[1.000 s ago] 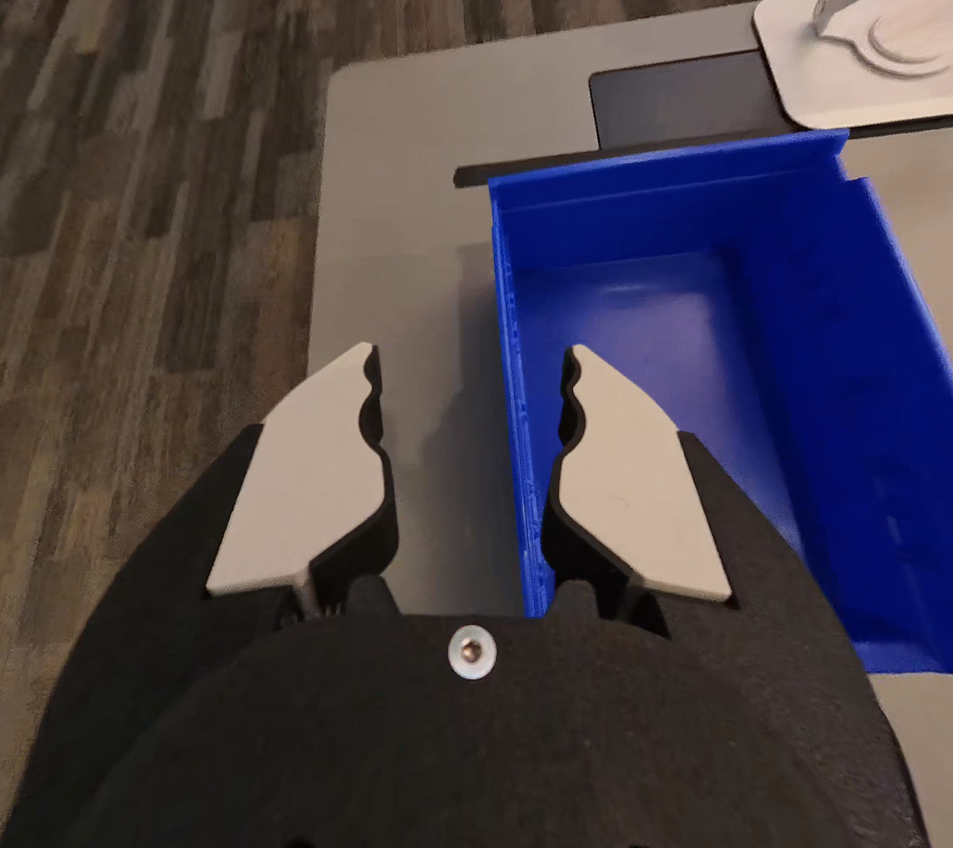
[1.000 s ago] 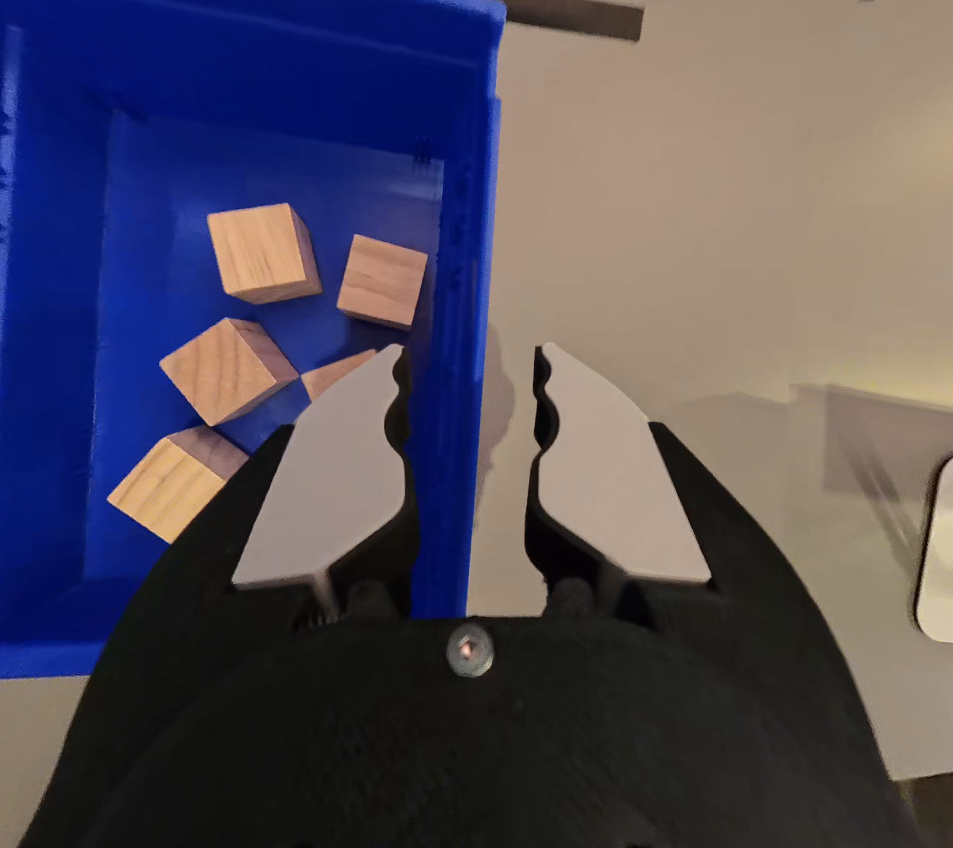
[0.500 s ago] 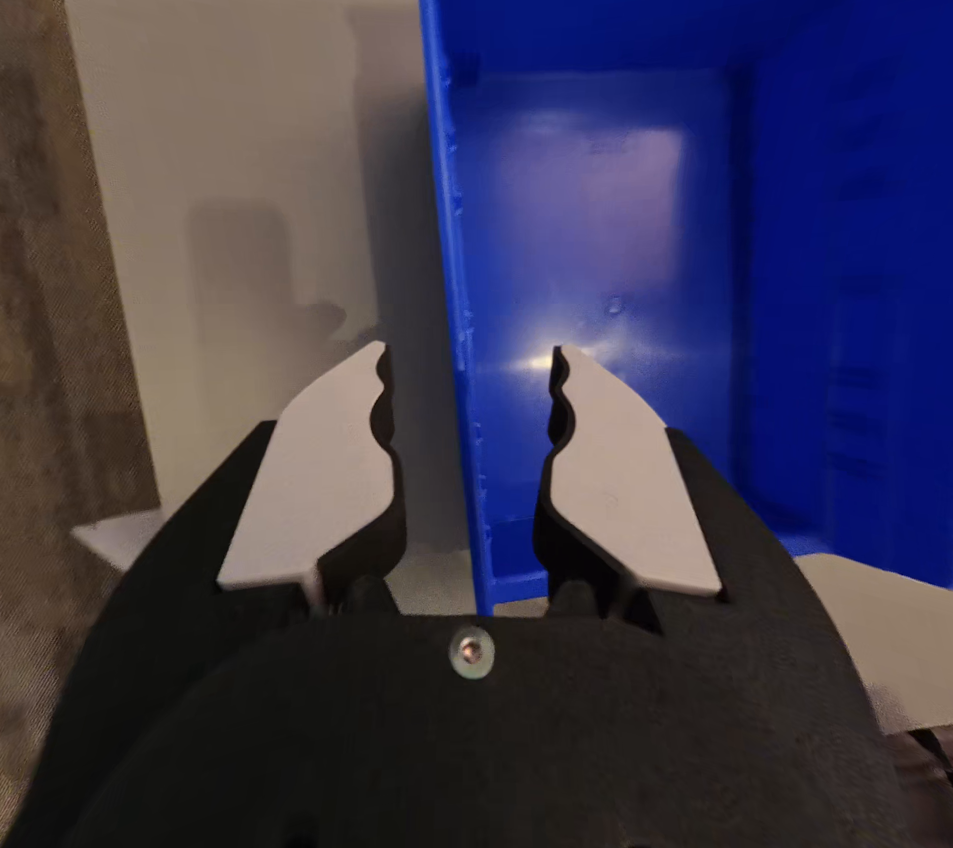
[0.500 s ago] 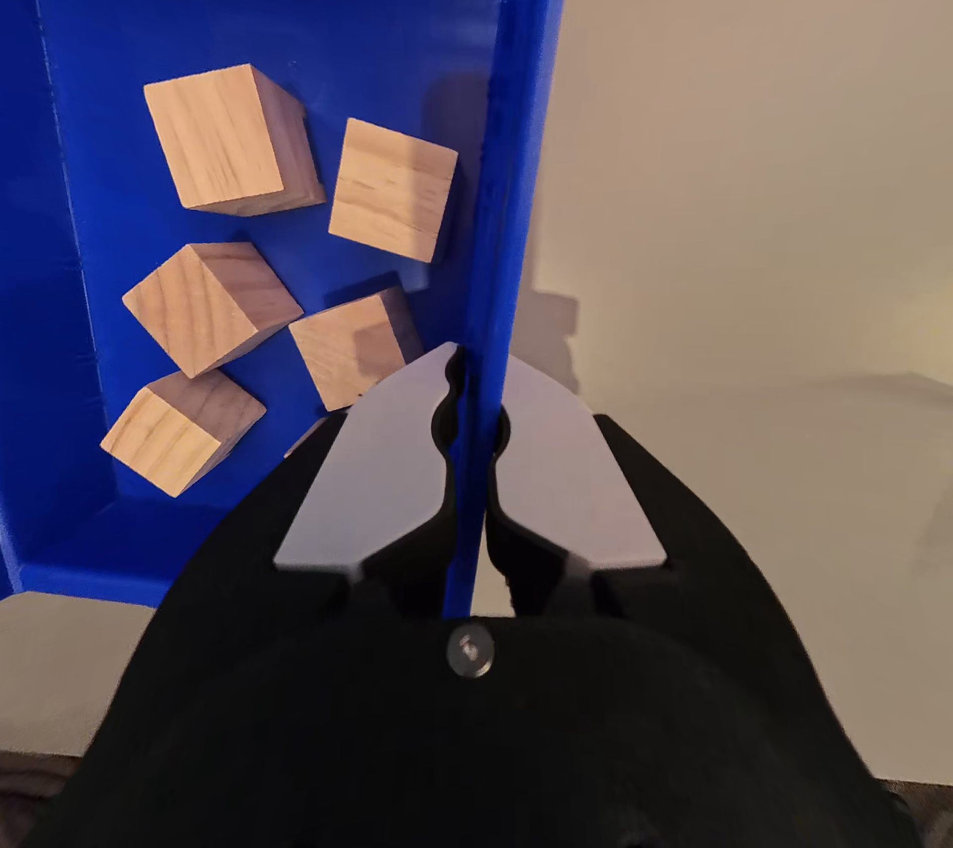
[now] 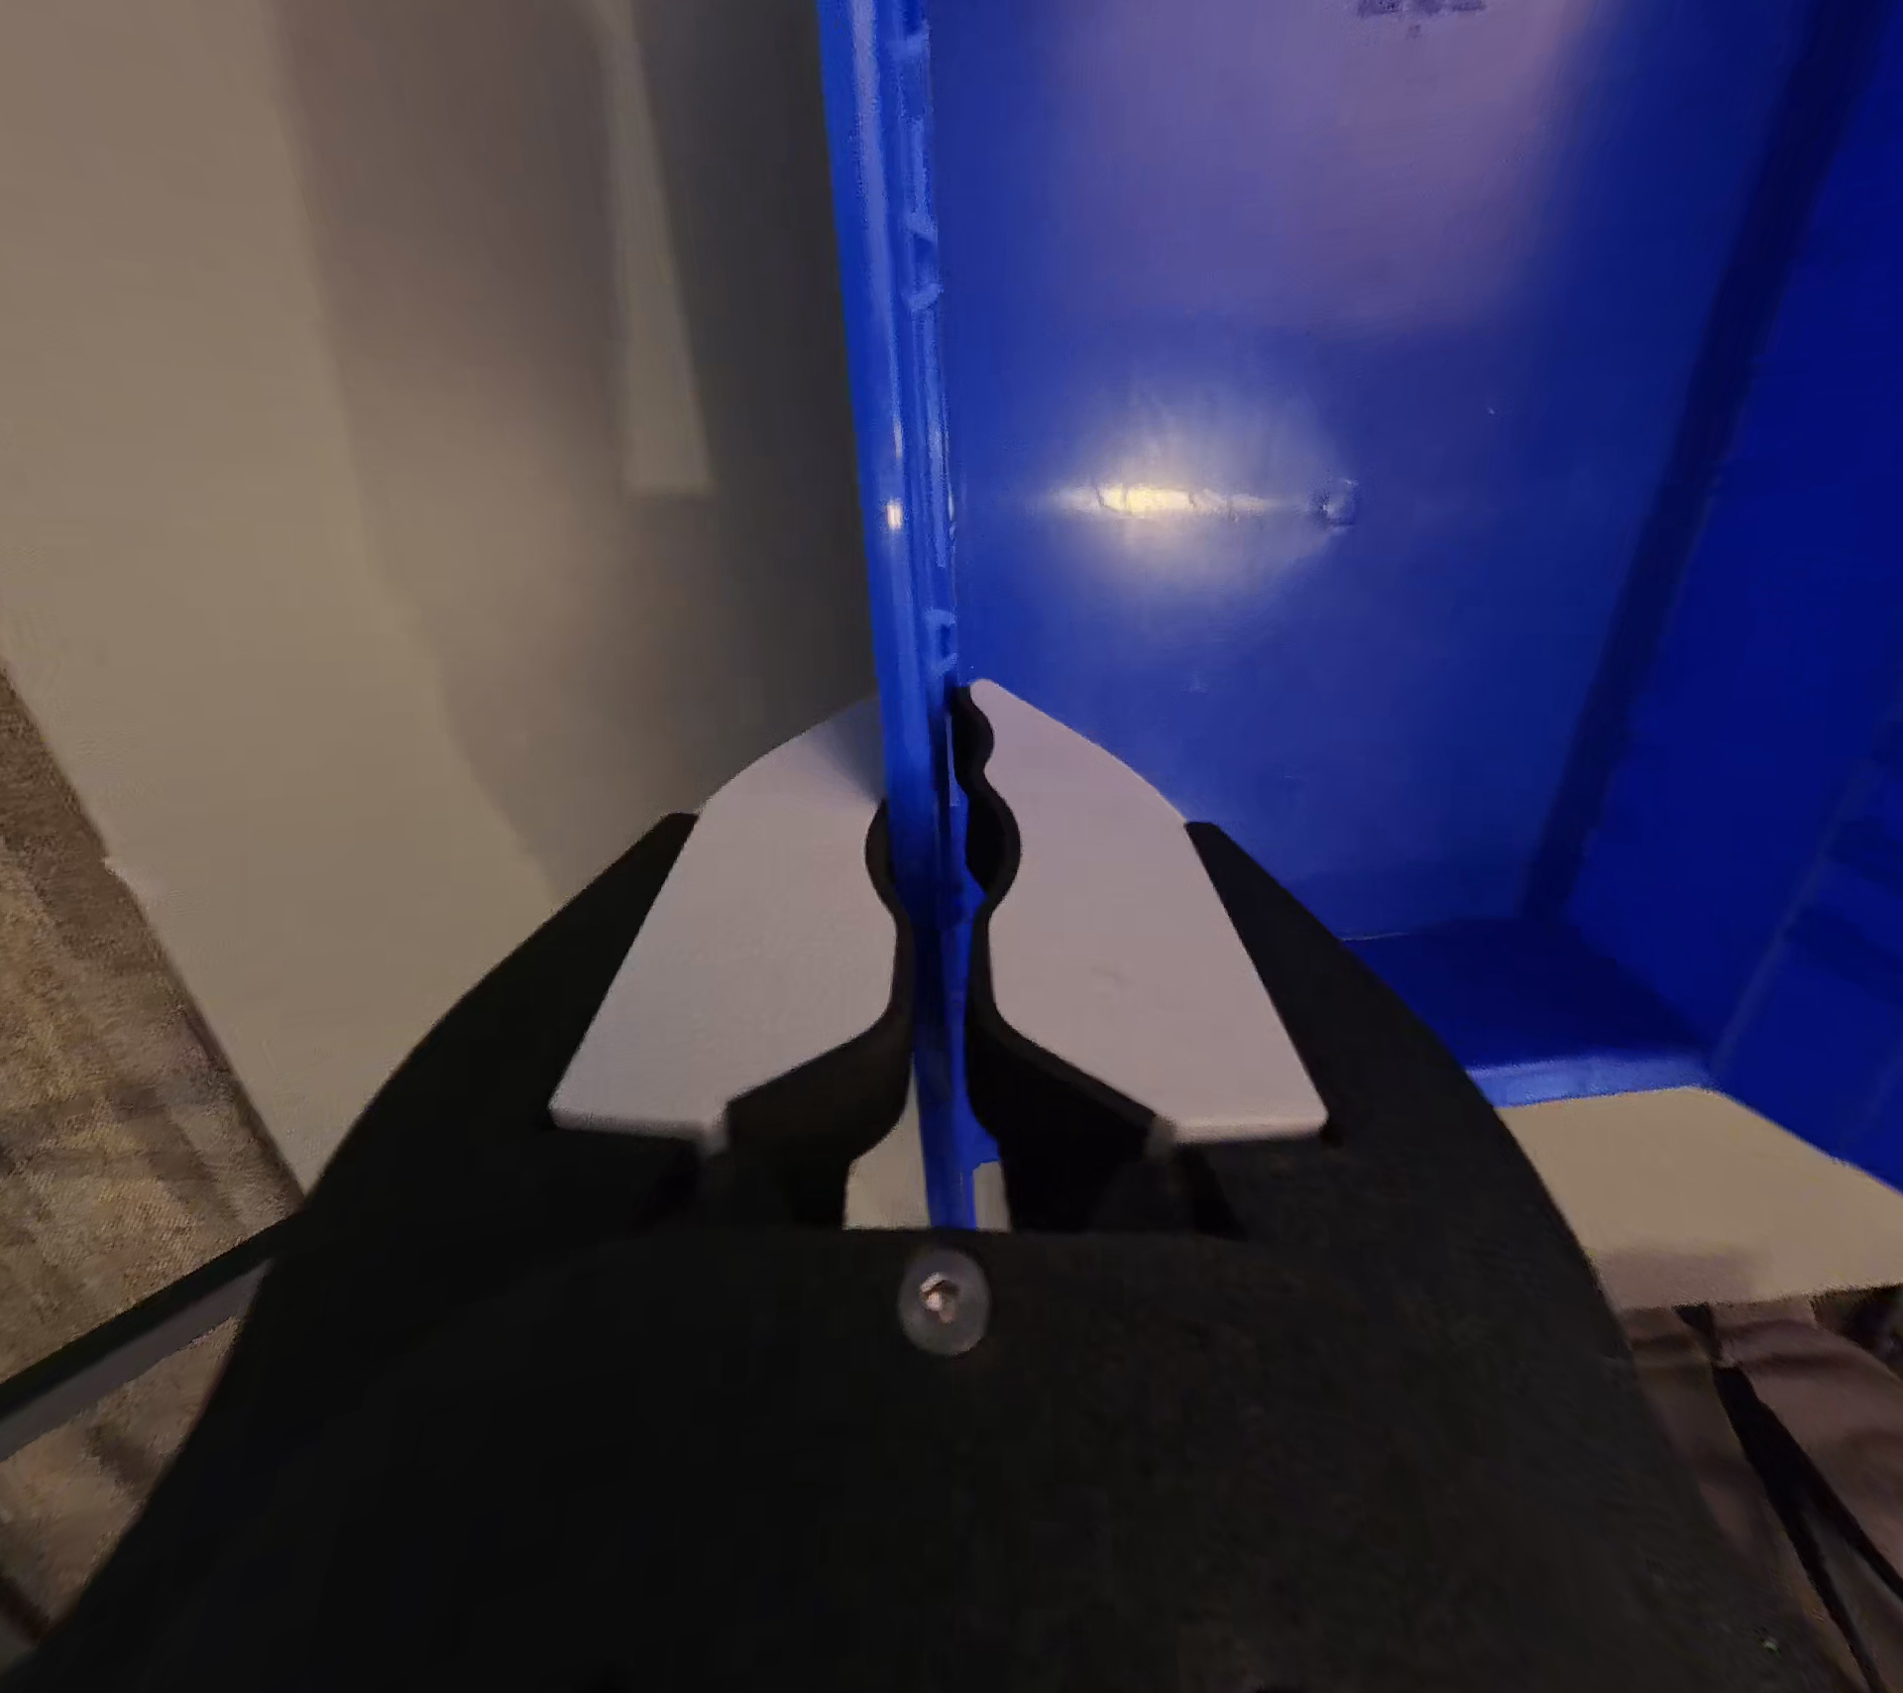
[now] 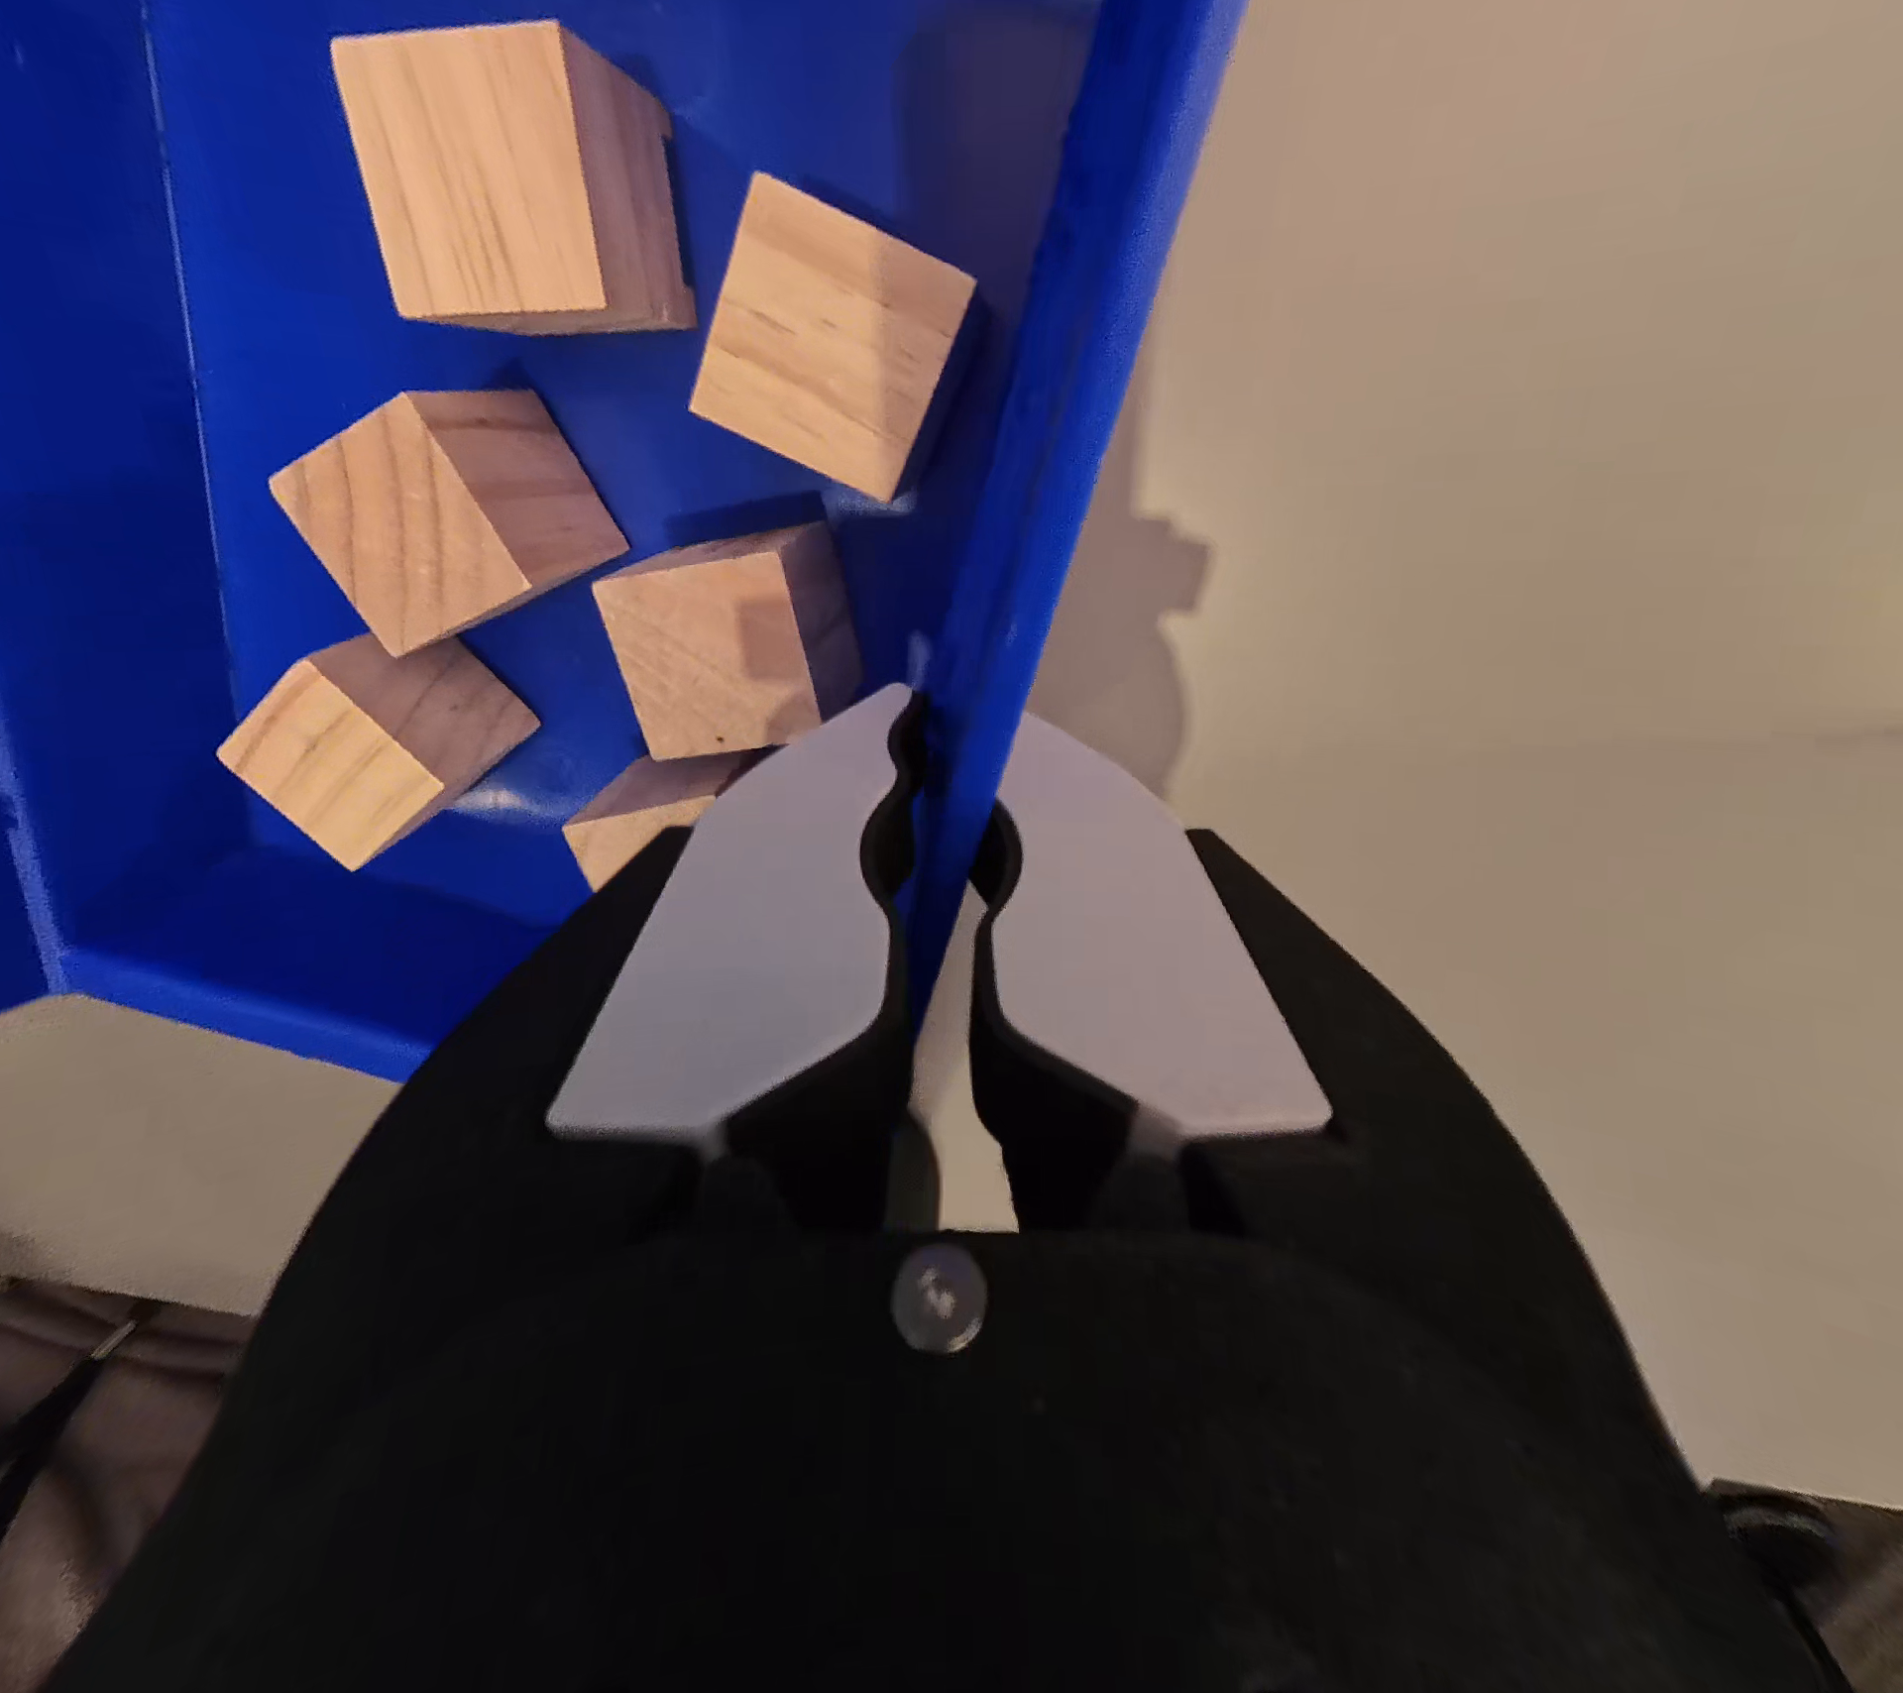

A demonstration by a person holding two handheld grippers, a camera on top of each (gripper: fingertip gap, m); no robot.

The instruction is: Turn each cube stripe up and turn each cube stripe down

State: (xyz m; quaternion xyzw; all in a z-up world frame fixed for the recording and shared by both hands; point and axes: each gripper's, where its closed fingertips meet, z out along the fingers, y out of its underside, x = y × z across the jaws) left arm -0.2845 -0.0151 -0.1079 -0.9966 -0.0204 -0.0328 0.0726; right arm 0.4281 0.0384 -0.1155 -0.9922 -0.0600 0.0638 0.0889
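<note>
Both my grippers, left [image 5: 942, 717] and right [image 6: 953, 717], have jaws pinching opposite bin [image 6: 1071, 367] walls; lift level, tip slowly, spill cubes [image 6: 494, 171] onto tabletop [image 6: 1545, 305].

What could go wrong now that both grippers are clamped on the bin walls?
1. The six loose wooden cubes may tumble or spill if the blue bin tips.
2. The left gripper and right gripper pinch only thin wall edges, so the bin might slip or flex.
</note>
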